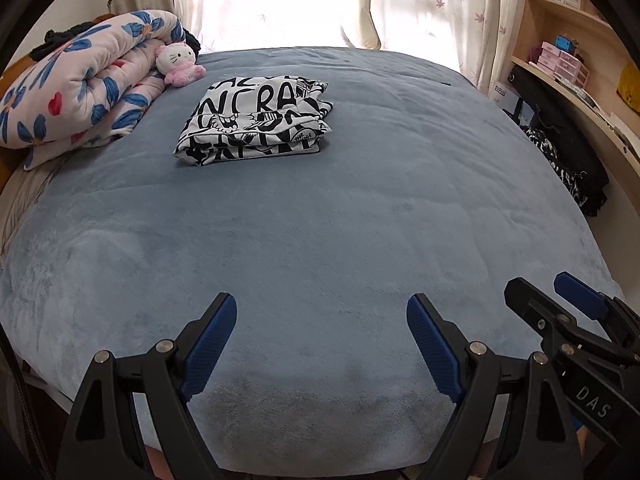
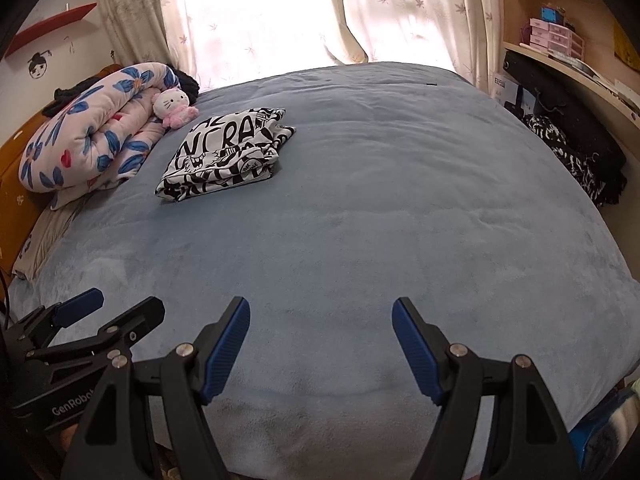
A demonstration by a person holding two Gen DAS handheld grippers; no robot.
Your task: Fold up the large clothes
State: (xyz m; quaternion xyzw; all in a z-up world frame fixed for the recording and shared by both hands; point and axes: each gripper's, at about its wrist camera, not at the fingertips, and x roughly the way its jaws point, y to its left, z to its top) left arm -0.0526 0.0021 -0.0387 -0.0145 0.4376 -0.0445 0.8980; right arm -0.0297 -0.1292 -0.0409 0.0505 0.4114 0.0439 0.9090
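A black-and-white printed garment (image 1: 256, 120) lies folded into a compact stack on the blue-grey bed cover (image 1: 320, 232), toward the far left; it also shows in the right wrist view (image 2: 224, 156). My left gripper (image 1: 320, 312) is open and empty over the near edge of the bed, far from the garment. My right gripper (image 2: 320, 316) is open and empty, beside the left one. The right gripper also shows at the left wrist view's right edge (image 1: 560, 300), and the left gripper shows at the right wrist view's left edge (image 2: 116, 304).
A rolled floral quilt (image 1: 80, 80) and a pink plush cat (image 1: 178, 62) lie at the bed's far left. Curtains (image 1: 420, 0) hang behind the bed. Wooden shelves (image 1: 580, 40) and dark clothes (image 1: 568, 168) stand along the right side.
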